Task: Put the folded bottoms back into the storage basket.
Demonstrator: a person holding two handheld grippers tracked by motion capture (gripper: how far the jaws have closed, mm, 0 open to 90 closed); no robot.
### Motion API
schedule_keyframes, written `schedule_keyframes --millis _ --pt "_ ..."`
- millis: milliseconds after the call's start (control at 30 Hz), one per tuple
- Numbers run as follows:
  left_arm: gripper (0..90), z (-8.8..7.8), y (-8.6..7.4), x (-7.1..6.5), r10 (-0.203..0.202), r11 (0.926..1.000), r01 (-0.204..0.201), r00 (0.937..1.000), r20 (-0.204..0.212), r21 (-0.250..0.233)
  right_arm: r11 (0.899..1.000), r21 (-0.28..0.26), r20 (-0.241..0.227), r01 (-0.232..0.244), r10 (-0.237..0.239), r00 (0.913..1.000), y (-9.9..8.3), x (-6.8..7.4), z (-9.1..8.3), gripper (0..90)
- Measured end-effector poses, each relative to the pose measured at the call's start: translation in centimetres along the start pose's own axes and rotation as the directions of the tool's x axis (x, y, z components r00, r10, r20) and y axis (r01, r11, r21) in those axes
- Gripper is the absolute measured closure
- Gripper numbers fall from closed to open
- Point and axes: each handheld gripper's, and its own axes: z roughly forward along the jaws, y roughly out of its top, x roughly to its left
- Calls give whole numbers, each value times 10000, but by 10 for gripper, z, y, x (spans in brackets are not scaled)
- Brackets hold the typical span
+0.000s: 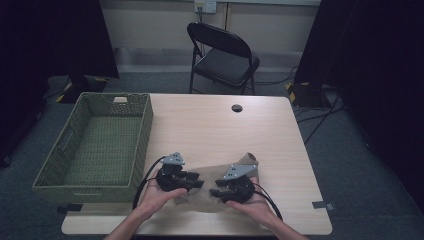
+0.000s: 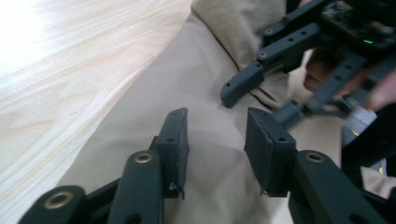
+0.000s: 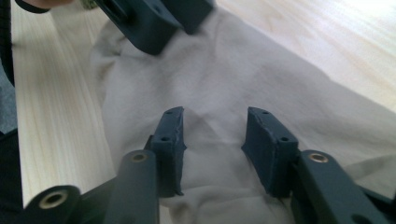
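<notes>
Lower centre of the high view: left gripper and right gripper face each other tip to tip, jaws partly apart, gripping nothing, over a beige cloth lying flat on the wooden table; green woven basket at left

1 camera looks down from above the table; 2 ride the grippers, close over the cloth, probably facing each other.
</notes>
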Motion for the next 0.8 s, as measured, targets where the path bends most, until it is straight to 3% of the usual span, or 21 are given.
schedule_keyframes --millis 33,67,100,267,400,467,600,700,800 --pt "556 0 0 0 0 10000 0 10000 0 0 10000 -38 -9 -36 36 10000 -1 0 1 545" --pt "546 9 -3 -4 272 9984 -257 9992 -285 513 10000 -34 -21 -38 38 10000 -2 0 0 542" --pt "545 11 -6 -6 497 9972 -474 9981 -376 578 10000 -22 -40 -23 23 10000 -2 -1 0 536" --pt "492 7 -11 -3 380 9978 -358 9986 -367 564 9999 121 39 11 -11 10000 -2 -5 -8 467" --pt "445 6 -14 0 235 9979 -217 9993 -287 616 9999 -90 305 -105 108 9995 0 -9 -20 452" --pt "431 6 -15 1 183 9975 -162 9994 -305 687 9989 -381 744 -260 288 9968 1 -16 -35 463" --pt "425 6 -17 0 409 9965 -377 9983 -420 747 9981 -260 1262 -560 589 9903 -8 -26 -51 459" --pt "416 7 -17 1 351 9965 -321 9987 -368 773 9953 -463 1226 -856 907 9883 -13 -31 -60 453" --pt "414 7 -17 1 374 9961 -343 9986 -372 816 9931 -783 1317 -878 976 9865 -5 -33 -66 450"
